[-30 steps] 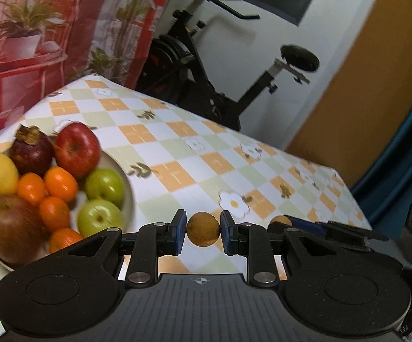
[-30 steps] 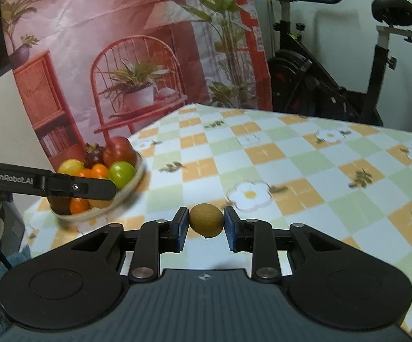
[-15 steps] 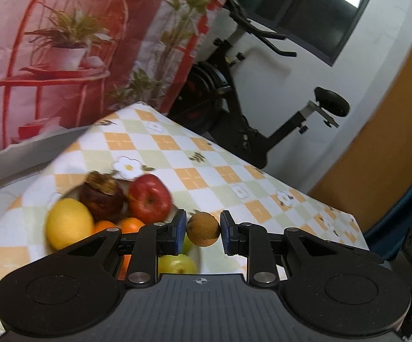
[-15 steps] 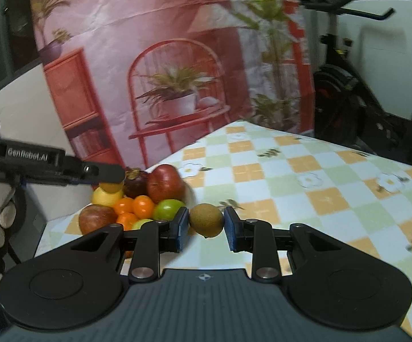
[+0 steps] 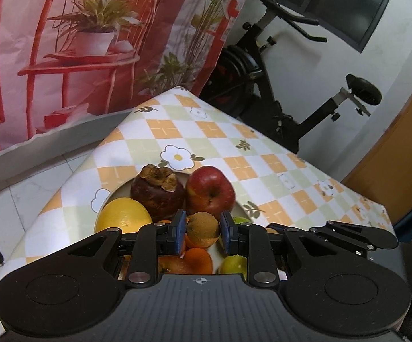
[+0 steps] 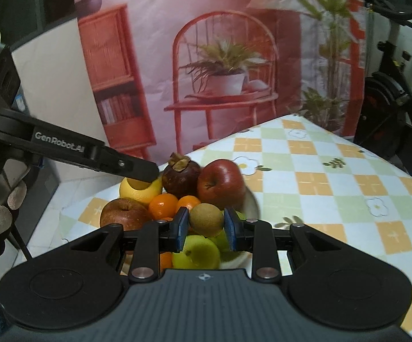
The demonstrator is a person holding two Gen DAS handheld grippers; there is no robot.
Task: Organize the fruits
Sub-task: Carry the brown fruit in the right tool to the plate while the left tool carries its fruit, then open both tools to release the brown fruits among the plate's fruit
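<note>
Left gripper [image 5: 203, 231] is clamped on a brown fruit [image 5: 202, 226], right gripper [image 6: 206, 225] on a kiwi [image 6: 206, 219]; both hang over the full plate [image 6: 251, 203] on the counter [image 6: 334, 188], by the apple [image 6: 220, 183], mangosteen [image 6: 181, 173] and lemon [image 6: 140, 189]. Judged step: delivery to the pile, so next each needs a free hollow, a lowering move, then jaws apart without fruit rolling off. The left gripper's arm reads "GenRobot.AI" in the right view.

"GenRobot.AI" on left gripper [image 6: 146, 175] arm
</note>
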